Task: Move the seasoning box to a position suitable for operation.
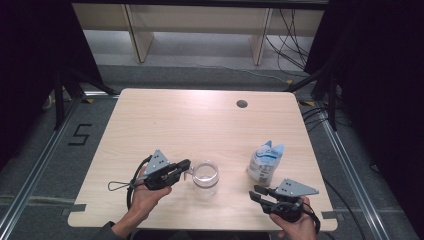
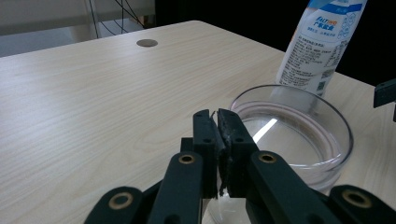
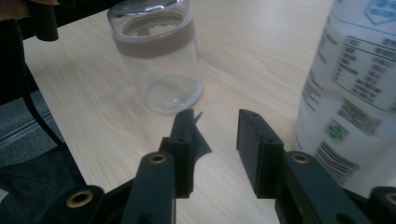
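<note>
left gripper (image 2: 217,116) clamped on jar (image 2: 299,126) rim | right gripper (image 3: 217,123) jaws apart, empty | pouch (image 3: 355,84) label readable close-up

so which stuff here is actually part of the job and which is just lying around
Part of the job:
- glass jar, open-topped, with the shut left gripper at its rim
- white pouch, standing just ahead of the open right gripper

Just lying about:
- round hole cover at the table's far edge
- cables on the floor beyond the table
</note>
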Tool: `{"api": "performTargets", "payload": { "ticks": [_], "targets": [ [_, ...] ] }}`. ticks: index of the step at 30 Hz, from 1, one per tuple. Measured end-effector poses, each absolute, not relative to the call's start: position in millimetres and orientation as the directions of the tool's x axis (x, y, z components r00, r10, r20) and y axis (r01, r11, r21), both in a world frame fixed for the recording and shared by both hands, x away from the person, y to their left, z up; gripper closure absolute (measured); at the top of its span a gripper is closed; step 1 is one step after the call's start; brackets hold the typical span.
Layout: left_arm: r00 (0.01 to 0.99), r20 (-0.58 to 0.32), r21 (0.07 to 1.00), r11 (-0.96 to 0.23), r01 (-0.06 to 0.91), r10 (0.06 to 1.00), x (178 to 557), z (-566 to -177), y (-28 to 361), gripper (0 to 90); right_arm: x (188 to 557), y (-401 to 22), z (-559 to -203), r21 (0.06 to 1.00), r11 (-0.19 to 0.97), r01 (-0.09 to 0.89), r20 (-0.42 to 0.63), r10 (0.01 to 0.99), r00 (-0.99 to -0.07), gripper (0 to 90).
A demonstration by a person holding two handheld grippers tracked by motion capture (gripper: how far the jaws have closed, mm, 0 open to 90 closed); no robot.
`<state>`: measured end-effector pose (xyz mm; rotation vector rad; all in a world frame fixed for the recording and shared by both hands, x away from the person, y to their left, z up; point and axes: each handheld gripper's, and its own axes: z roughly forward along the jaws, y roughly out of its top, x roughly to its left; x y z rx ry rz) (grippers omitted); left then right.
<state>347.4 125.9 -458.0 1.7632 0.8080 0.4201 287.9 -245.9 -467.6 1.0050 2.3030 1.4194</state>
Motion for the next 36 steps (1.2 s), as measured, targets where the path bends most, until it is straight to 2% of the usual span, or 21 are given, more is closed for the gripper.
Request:
{"api": "performTargets", "payload": {
  "ticks": [6,7,8,12,13,14,21,22,25,28,30,31,36],
  "targets": [
    [0.709,-0.11,0.938,-0.163,0.306,0.696,347.6,-459.2,126.3,85.9,296.1,-232.4,-467.2,0.852,0.313,0.42,0.127,0.655,-0.745,73.7],
    [0.71,-0.112,0.938,-0.162,0.306,0.696,347.6,-459.3,126.4,85.9,299.3,-230.5,-468.2,0.864,0.319,0.389,0.102,0.646,-0.757,74.8],
    [0.71,-0.111,0.938,-0.162,0.306,0.696,347.6,-459.3,126.5,85.9,299.1,-227.0,-468.1,0.856,0.317,0.408,0.119,0.648,-0.752,75.5],
    [0.709,-0.109,0.939,-0.163,0.304,0.697,347.7,-459.5,127.2,86.9,306.2,-220.2,-468.8,0.867,0.343,0.361,0.076,0.625,-0.777,78.9],
    [0.707,-0.11,0.939,-0.161,0.305,0.699,347.9,-460.0,127.6,87.0,305.5,-216.1,-469.2,0.866,0.323,0.383,0.111,0.622,-0.775,79.4],
    [0.702,-0.105,0.937,-0.167,0.308,0.705,347.3,-459.7,127.9,87.4,306.3,-214.9,-468.7,0.862,0.331,0.383,0.103,0.627,-0.772,80.3],
    [0.687,-0.141,0.922,-0.159,0.354,0.713,352.3,-470.6,131.0,88.2,312.5,-203.1,-469.1,0.867,0.34,0.365,0.101,0.596,-0.797,80.4],
    [0.683,-0.159,0.923,-0.138,0.359,0.713,353.0,-471.0,131.7,88.0,309.6,-201.1,-467.9,0.861,0.327,0.391,0.117,0.619,-0.776,80.3],
    [0.693,-0.131,0.933,-0.149,0.328,0.709,353.4,-466.9,132.1,87.8,314.2,-198.2,-467.3,0.875,0.344,0.342,0.076,0.599,-0.797,80.1],
    [0.69,-0.138,0.932,-0.144,0.334,0.71,352.8,-466.0,132.3,87.7,314.6,-193.4,-466.5,0.864,0.343,0.368,0.108,0.586,-0.803,80.1],
    [0.694,-0.139,0.931,-0.147,0.336,0.706,353.3,-466.7,132.7,87.7,316.4,-191.5,-466.3,0.872,0.355,0.337,0.079,0.577,-0.813,79.7],
    [0.697,-0.146,0.932,-0.139,0.336,0.702,353.9,-468.0,132.6,87.6,314.3,-189.8,-465.9,0.863,0.341,0.373,0.112,0.592,-0.798,79.6],
    [0.695,-0.154,0.929,-0.135,0.343,0.703,353.9,-468.5,133.4,87.6,317.2,-184.8,-462.9,0.877,0.337,0.342,0.093,0.58,-0.809,80.0]
  ]
}}
